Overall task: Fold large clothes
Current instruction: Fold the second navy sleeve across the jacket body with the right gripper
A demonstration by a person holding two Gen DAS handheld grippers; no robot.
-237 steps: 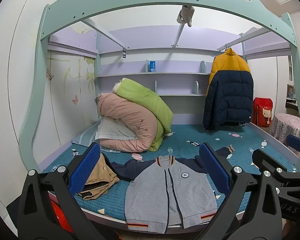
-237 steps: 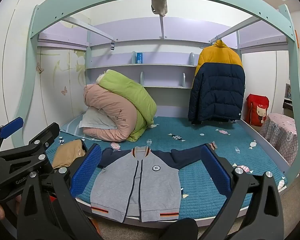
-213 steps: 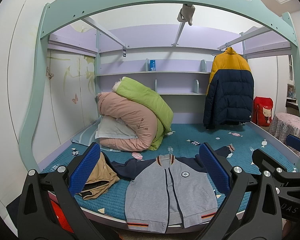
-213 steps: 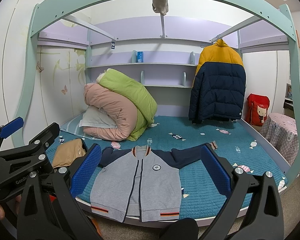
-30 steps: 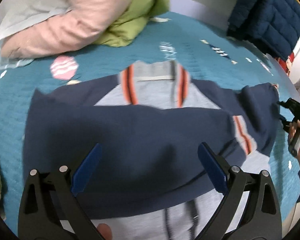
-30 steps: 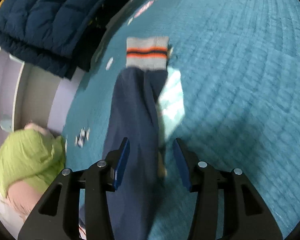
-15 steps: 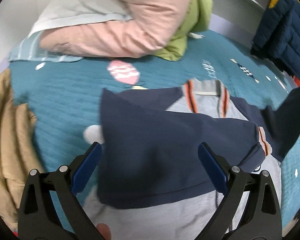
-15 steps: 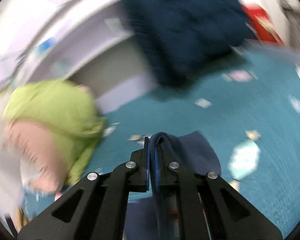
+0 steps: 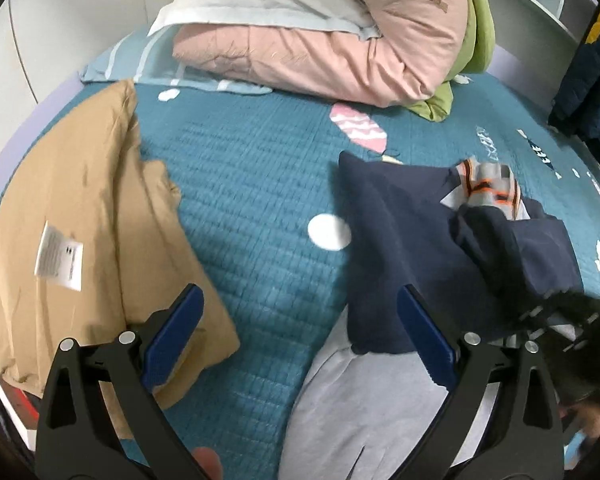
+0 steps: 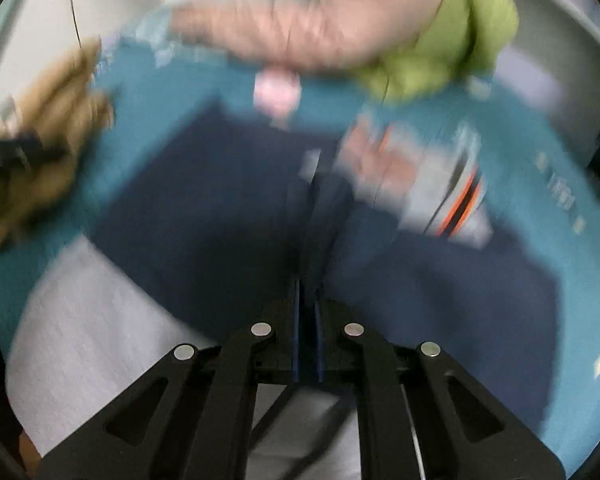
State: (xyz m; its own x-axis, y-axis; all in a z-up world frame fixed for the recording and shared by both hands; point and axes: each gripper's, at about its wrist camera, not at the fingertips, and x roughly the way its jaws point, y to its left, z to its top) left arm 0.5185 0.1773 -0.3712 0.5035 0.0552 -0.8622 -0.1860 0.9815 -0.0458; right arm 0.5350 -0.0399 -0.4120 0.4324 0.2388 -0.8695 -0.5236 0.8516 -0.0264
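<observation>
The grey jacket with navy sleeves lies on the teal bedspread. Its left sleeve is folded across the chest. The right sleeve, with its striped cuff, hangs over that fold. My left gripper is open with nothing in it, above the bedspread between a tan garment and the jacket. My right gripper has the navy sleeve cloth pinched between nearly closed pads, and its jaws are opening. The right wrist view is blurred; the right gripper is a dark smear at the left view's right edge.
A tan garment with a white label lies to the left of the jacket. Rolled pink and green quilts and a pale pillow are piled at the back. A dark puffer coat hangs at the right.
My right gripper shut on the right sleeve, swung round and carried it left over the jacket's chest. My left gripper drew away to the left, bringing the tan garment into view.
</observation>
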